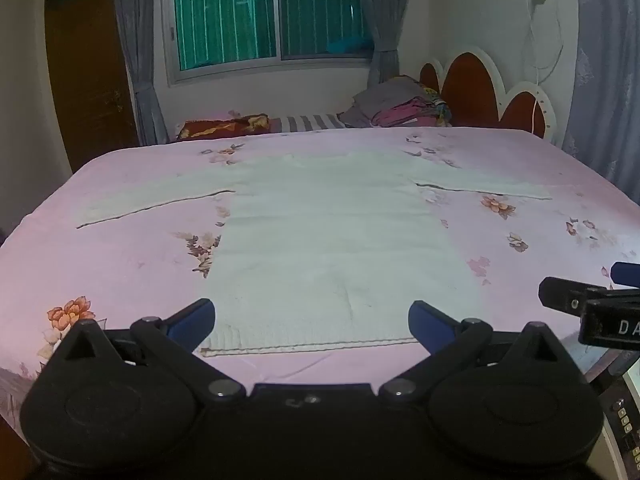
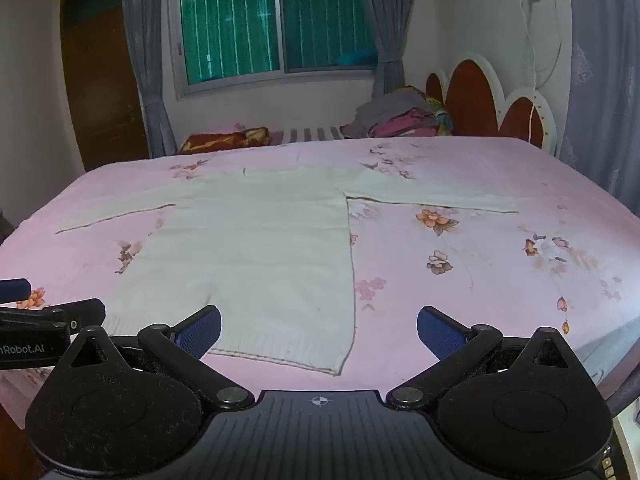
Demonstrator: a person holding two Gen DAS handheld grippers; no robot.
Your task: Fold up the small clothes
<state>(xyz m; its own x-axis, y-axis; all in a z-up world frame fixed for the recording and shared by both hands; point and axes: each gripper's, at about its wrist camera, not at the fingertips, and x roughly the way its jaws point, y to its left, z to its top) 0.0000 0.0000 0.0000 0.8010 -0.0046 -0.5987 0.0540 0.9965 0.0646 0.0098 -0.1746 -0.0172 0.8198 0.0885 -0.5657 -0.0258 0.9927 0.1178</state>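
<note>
A white knitted sweater (image 1: 328, 232) lies flat on the pink flowered bedsheet (image 1: 120, 264), sleeves spread out to both sides and hem toward me. My left gripper (image 1: 312, 322) hovers open above the near hem, nothing between its blue pads. In the right wrist view the same sweater (image 2: 256, 248) lies left of centre. My right gripper (image 2: 319, 330) is open over the sweater's near right corner, holding nothing. Each gripper's black body shows at the edge of the other's view: the right gripper (image 1: 600, 300) and the left gripper (image 2: 40, 320).
A pile of folded clothes (image 1: 400, 108) and a dark red pillow (image 1: 222, 126) sit at the far side of the bed by the red and white headboard (image 1: 480, 92). A window with grey curtains (image 1: 264, 16) is behind. A device with buttons (image 1: 624, 420) stands at the right edge.
</note>
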